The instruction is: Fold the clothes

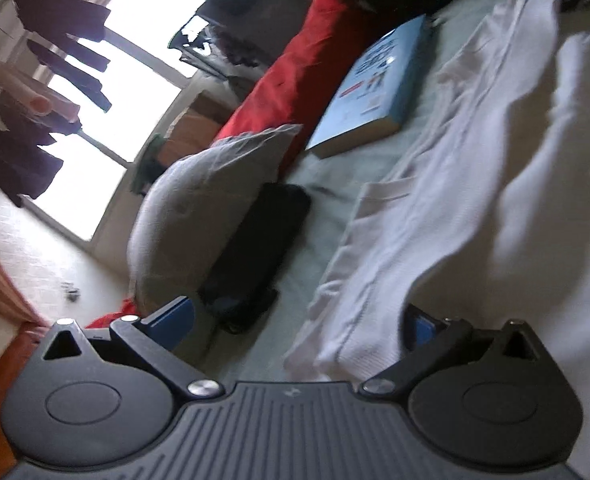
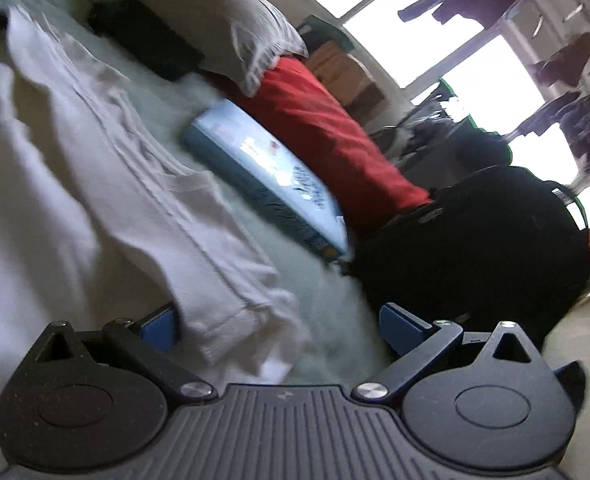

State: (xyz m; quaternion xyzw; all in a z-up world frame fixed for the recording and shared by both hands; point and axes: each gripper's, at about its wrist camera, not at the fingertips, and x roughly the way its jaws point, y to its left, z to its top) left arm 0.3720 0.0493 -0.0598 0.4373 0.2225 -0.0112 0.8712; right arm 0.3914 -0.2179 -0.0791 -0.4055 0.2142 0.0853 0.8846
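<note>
Both hand-held grippers sit low over the bed [image 1: 327, 168], jaws spread wide, nothing clamped. Left hand-held gripper [image 1: 299, 320] has the hem of the white shirt [image 1: 475, 160] lying between its fingers, cloth draped over the 3 o'clock finger. Right hand-held gripper [image 2: 279, 320] has a shirt corner [image 2: 231, 312] bunched against its 9 o'clock finger. Shirt lies spread across the bed, book [image 1: 375, 84] and grey pillow [image 1: 203, 200] off toward 11 o'clock. My read: grasp step before a fold. Next: close both on the edge, lift together, carry across. Frames blurred, contact unclear.
</note>
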